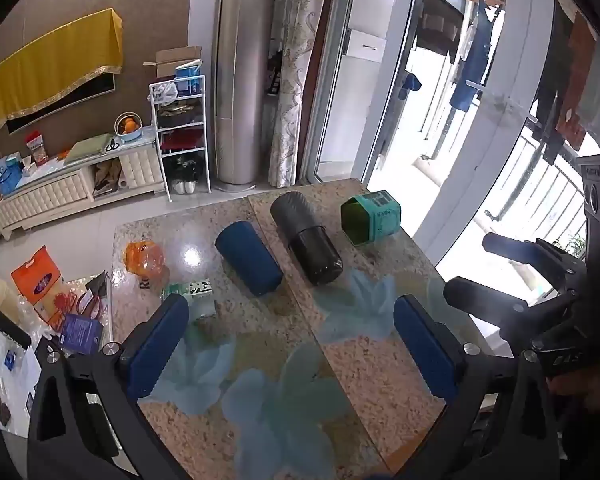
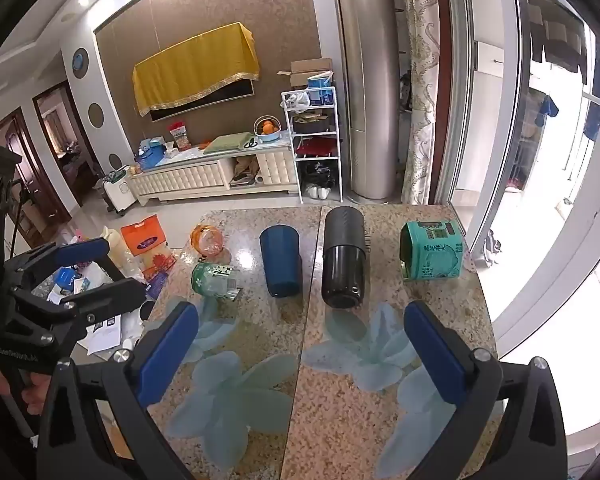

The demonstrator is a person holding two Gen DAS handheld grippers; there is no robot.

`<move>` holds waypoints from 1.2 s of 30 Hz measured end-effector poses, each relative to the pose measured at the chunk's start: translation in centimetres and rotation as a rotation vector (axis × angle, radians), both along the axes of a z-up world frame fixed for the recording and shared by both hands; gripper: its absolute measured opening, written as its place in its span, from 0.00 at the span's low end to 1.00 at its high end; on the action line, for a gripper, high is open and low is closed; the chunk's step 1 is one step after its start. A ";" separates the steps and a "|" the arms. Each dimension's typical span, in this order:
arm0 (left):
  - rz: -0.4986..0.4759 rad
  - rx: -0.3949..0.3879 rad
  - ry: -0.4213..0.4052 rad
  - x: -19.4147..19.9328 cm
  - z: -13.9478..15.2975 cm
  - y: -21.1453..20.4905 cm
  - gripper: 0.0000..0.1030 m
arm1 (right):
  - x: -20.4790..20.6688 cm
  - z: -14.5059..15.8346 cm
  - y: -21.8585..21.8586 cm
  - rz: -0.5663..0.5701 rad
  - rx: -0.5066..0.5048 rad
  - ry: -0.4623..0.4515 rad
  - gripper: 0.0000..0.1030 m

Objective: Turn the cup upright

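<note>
A dark blue cup [image 1: 248,258] lies on its side on the granite table [image 1: 372,376]; it also shows in the right wrist view [image 2: 281,260]. A black cylinder cup [image 1: 306,238] lies on its side beside it, also in the right wrist view [image 2: 343,258]. A green carton [image 1: 371,217] lies further right, also in the right wrist view [image 2: 432,250]. My left gripper [image 1: 292,334] is open and empty, short of the cups. My right gripper [image 2: 304,340] is open and empty, short of the black cup. Each gripper shows at the edge of the other's view.
A green clear cup [image 2: 212,278] and an orange clear cup [image 2: 209,240] lie near the table's left edge. Bags and papers [image 1: 52,300] clutter a lower surface at left. A glass door [image 1: 480,120] stands right of the table. A TV cabinet [image 2: 216,178] stands behind.
</note>
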State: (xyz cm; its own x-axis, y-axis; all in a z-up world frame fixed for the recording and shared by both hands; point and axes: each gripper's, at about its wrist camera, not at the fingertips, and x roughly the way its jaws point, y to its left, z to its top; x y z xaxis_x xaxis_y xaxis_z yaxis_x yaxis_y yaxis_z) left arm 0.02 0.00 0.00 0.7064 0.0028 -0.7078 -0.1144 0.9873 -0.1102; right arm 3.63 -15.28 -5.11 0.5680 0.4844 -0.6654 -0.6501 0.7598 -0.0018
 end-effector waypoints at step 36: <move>0.006 -0.027 0.036 -0.1 -1.3 0.3 1.00 | -0.3 -0.1 0.7 0.021 -0.005 0.044 1.00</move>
State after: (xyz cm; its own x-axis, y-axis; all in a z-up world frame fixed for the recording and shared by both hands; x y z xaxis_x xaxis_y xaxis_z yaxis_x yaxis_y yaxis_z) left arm -0.04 0.30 -1.27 0.6804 -0.0128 -0.7327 -0.1247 0.9833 -0.1329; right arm 3.32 -14.62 -5.25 0.5282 0.4927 -0.6916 -0.6653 0.7462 0.0234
